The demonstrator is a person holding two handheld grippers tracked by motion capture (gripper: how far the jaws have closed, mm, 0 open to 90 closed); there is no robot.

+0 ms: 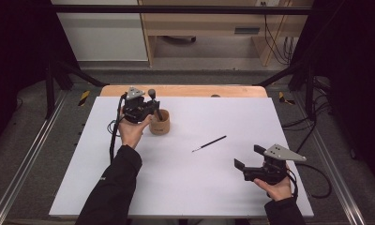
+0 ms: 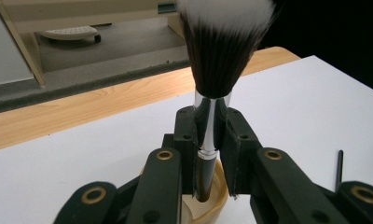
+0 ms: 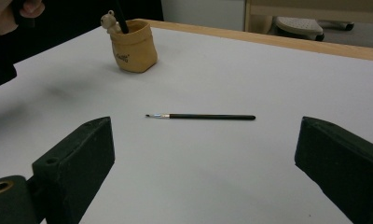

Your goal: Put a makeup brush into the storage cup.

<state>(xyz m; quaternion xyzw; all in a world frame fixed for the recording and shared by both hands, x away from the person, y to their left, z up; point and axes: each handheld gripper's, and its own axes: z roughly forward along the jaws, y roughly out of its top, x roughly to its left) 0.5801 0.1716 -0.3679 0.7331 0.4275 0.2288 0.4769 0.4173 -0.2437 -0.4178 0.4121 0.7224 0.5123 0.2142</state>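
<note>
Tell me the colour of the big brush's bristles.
Dark brown with white tips on the brush, best in the left gripper view.

Grey carpeted floor around the table, pale wooden shelving unit at twelve o'clock, black metal frame bar overhead, darkness at three and nine o'clock

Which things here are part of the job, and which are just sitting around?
Part of the job:
- big brush, clamped in the left gripper
- cup the brush is going into
- thin brush on the table, between the right gripper's open jaws

Just around:
- shelf
- cables
</note>
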